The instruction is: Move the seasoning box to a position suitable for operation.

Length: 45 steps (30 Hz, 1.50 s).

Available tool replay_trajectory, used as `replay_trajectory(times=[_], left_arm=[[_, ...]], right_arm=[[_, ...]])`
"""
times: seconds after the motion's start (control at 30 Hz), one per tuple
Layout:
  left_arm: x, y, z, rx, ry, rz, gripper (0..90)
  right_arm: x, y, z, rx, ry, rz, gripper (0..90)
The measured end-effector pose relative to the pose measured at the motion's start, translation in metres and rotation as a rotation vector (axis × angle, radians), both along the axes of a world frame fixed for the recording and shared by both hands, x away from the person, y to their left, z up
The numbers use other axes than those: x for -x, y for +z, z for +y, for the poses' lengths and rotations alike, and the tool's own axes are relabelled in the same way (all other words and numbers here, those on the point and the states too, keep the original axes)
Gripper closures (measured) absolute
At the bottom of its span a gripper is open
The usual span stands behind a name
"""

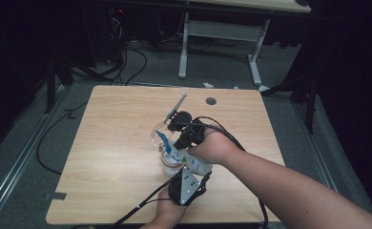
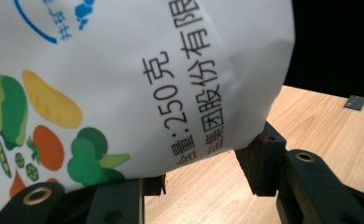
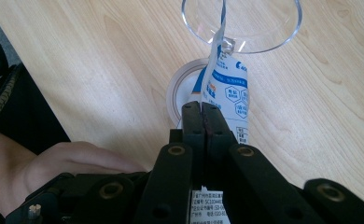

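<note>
Nearest, the left claw (image 1: 186, 183) clamps the fat bottom of the white pouch (image 1: 186, 160), held tilted over the surface (image 1: 103, 157). Up top, the right claw (image 3: 202, 114) pinches its torn edge shut. I'd tip slowly, keeping the mouth inside the clear bowl (image 3: 241, 23).

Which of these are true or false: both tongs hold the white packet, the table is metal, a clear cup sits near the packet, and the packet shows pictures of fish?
1. Both tongs hold the white packet: true; the left tongs grip its bottom, the right tongs pinch its edge.
2. The table is metal: false; it is light wood.
3. A clear cup sits near the packet: true.
4. The packet shows pictures of fish: false; it shows vegetables.
</note>
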<state>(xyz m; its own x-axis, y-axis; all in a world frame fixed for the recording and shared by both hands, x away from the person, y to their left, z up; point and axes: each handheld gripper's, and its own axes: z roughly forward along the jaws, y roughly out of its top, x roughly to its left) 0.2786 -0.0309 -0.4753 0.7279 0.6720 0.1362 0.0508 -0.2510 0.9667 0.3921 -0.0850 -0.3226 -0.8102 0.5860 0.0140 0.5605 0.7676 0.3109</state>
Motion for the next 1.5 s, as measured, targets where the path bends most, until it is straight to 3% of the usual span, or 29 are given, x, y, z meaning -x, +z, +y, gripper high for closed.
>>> replay_trajectory(times=[1.5], left_arm=[[0.0001,0.0013,-0.0014,0.019,-0.007,0.014,57.0]], right_arm=[[-0.0001,-0.0031,0.0012,0.005,0.008,-0.002,89.8]])
